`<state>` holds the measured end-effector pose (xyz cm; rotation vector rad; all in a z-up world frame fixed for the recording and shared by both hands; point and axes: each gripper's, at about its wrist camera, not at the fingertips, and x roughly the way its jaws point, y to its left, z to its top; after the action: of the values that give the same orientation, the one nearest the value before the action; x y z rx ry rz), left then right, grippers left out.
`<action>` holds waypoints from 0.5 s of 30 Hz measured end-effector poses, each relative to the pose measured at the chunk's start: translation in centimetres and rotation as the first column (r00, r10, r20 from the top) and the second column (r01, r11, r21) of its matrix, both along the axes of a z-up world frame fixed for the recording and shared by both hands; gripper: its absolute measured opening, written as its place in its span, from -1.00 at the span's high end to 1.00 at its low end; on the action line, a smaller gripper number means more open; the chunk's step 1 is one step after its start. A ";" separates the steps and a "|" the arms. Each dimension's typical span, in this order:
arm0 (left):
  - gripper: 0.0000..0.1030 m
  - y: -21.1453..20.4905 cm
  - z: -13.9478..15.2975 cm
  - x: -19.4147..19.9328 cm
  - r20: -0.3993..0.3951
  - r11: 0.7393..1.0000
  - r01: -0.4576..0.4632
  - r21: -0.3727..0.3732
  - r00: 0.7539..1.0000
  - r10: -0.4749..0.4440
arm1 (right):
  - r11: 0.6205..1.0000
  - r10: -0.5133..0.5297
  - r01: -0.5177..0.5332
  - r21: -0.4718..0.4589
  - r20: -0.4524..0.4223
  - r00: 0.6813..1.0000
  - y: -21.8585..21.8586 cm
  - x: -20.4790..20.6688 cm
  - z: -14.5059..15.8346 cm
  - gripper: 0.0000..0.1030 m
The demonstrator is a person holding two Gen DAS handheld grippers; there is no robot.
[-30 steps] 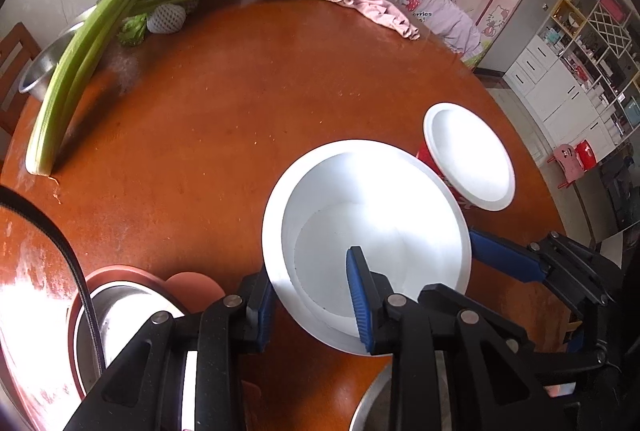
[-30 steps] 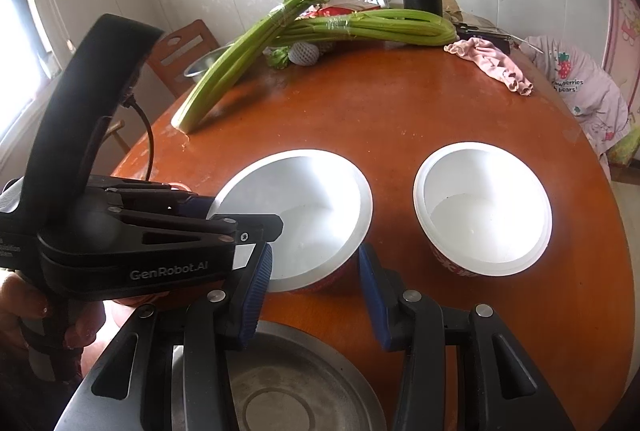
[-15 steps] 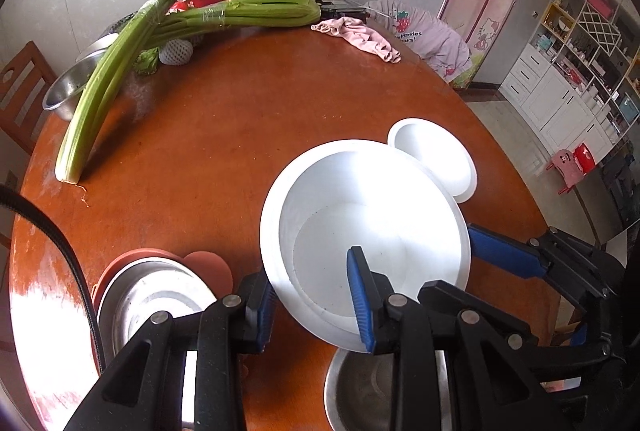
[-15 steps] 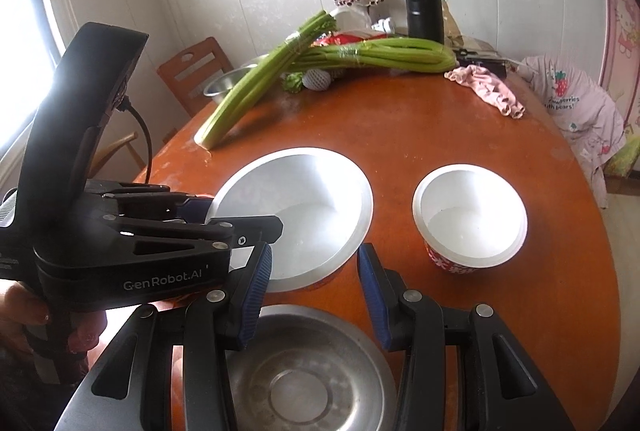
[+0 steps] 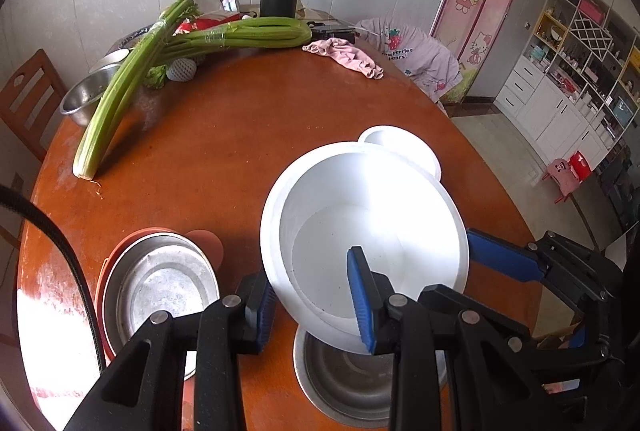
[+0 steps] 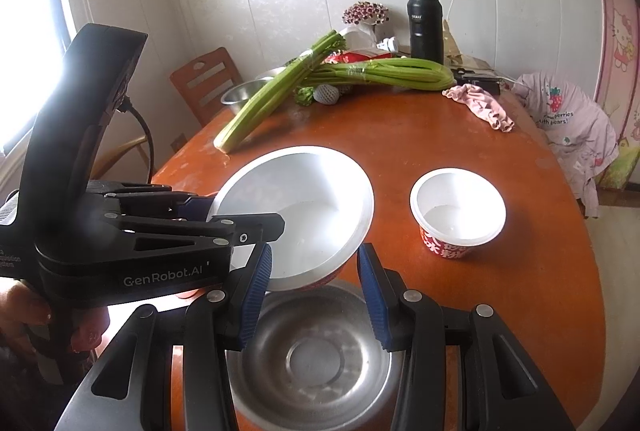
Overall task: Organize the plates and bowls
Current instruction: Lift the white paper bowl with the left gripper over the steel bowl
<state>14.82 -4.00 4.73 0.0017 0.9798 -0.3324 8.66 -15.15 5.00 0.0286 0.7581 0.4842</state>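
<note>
Big white plastic bowl (image 5: 364, 227) is up off the round orange-brown wooden table (image 5: 224, 135), tilted, with the left gripper (image 5: 316, 295) clamped on its near rim: one blue pad inside the bowl, the other outside under the wall. Relative to that bowl, the smaller white paper bowl with red print (image 6: 458, 211) sits on the table just beyond its far-right edge, partly hidden behind it in the left wrist view and clearly apart from it in the right wrist view. That's the relation that matters, I'd guess: the small bowl lies ahead and to the right of the held one, so nesting them means carrying it that way, or the other way round.

Right gripper (image 6: 316, 291) is on the bowl's right side, jaws at their narrowest with nothing between the pads; the bowl's edge only shows through the gap. Directly under the held bowl is a shallow steel dish (image 6: 316, 355), and to its left another steel dish on a reddish plate (image 5: 160, 279). Celery stalks (image 5: 132, 87) lie at the far side.
</note>
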 end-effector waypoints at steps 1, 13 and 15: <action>0.37 -0.1 0.4 -0.3 0.008 1.000 0.000 0.001 1.000 0.000 | 1.000 0.001 -0.001 -0.002 0.005 1.000 -0.1 -0.2 0.2 0.09; 0.37 -1.5 3.6 -3.0 0.065 1.000 0.001 0.003 0.998 -0.001 | 1.000 0.002 -0.002 -0.006 0.074 0.997 -1.5 -3.0 3.3 0.09; 0.37 -1.6 3.6 -3.3 0.066 1.000 0.001 0.006 0.998 -0.001 | 1.000 0.004 -0.004 -0.003 0.075 0.997 -1.8 -3.4 3.4 0.09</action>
<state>11.51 -5.62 8.33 0.0188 0.9150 -0.3284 5.24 -16.91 8.36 0.0063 0.6855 0.4851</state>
